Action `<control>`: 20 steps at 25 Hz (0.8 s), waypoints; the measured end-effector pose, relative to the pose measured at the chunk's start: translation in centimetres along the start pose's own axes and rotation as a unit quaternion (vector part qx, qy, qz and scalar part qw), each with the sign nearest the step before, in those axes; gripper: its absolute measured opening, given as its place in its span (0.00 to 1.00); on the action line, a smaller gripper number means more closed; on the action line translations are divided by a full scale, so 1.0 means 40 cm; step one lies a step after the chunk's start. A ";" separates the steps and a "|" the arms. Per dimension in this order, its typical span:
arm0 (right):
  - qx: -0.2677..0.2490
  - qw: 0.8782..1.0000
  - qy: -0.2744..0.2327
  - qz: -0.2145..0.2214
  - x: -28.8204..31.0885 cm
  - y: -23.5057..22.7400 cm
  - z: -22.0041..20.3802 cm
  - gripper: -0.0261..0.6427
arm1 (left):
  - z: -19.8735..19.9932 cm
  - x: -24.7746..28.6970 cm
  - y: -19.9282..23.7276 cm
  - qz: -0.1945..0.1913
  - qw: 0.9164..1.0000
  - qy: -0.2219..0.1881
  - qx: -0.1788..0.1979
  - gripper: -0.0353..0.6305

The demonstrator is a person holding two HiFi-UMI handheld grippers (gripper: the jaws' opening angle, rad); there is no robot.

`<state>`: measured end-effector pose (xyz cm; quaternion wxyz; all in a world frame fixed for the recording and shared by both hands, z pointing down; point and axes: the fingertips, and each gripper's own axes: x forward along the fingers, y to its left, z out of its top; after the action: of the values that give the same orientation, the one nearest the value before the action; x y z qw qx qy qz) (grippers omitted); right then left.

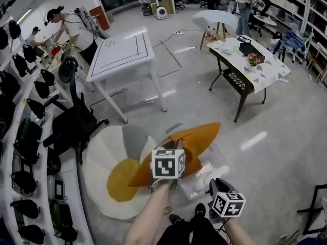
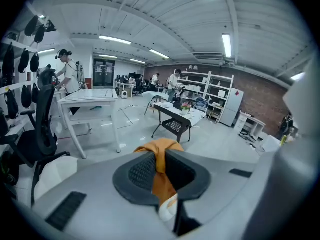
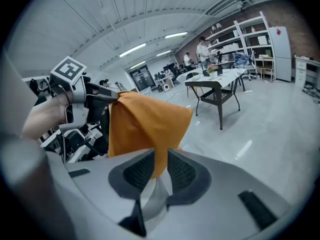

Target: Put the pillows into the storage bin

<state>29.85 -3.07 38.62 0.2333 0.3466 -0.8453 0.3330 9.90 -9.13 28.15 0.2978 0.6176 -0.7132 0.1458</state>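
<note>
Two tongs are at work, and both grip the same thing. The left tongs (image 2: 160, 171) are drawn narrow, their pads pinching a bunched fold of orange cloth. The right tongs (image 3: 159, 170) stand a little wider, but their pads also press on a hanging corner of that cloth.

There is one orange pillow (image 1: 193, 141), held up between the two tongs. It is plain, soft and limp. In the head view it stretches slantwise from a low corner at the left to a raised corner at the upper right. In the right gripper view its cloth falls in a smooth, flat sheet.

One clear plastic storage bin (image 1: 198, 186) stands on the floor just under the pillow's right part. Whether the pillow touches the bin I cannot tell.

One flower-shaped cushion (image 1: 102, 162) lies on the floor beside the bin, to the left. It has white petals, one grey petal and a yellow middle, and the orange pillow overlaps it in the head view.

Further off to the left stands one black office chair (image 1: 71, 122). Beyond it are two desks, well apart. One is a white desk (image 1: 121, 51). The other is a dark-legged desk (image 1: 244, 65) under a patterned cloth, carrying one pot of pink flowers (image 1: 253, 59).
</note>
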 end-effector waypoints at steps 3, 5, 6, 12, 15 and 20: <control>0.009 1.000 -0.006 -0.008 -0.012 -0.040 0.010 0.16 | 0.033 0.037 -0.045 -0.007 1.000 -0.003 0.006 0.12; 0.016 1.000 -0.008 -0.013 -0.019 -0.070 0.022 0.16 | 0.062 0.069 -0.070 -0.010 1.000 -0.004 0.012 0.12; 0.020 1.000 -0.008 -0.016 -0.022 -0.085 0.027 0.16 | 0.075 0.084 -0.079 -0.013 1.000 -0.003 0.013 0.12; 0.043 0.998 -0.009 -0.034 -0.034 -0.155 0.040 0.15 | 0.144 0.131 -0.130 -0.036 0.999 -0.010 0.024 0.12; 0.051 0.998 -0.011 -0.040 -0.036 -0.172 0.050 0.15 | 0.166 0.143 -0.153 -0.049 0.998 -0.009 0.024 0.12; 0.051 0.998 -0.012 -0.041 -0.023 -0.183 0.068 0.15 | 0.128 0.186 -0.163 -0.058 0.998 0.015 0.018 0.12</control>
<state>35.44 -8.57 39.15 0.2182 0.3963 -0.8152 0.3617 14.51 -19.25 27.60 0.3056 0.6611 -0.6685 0.1505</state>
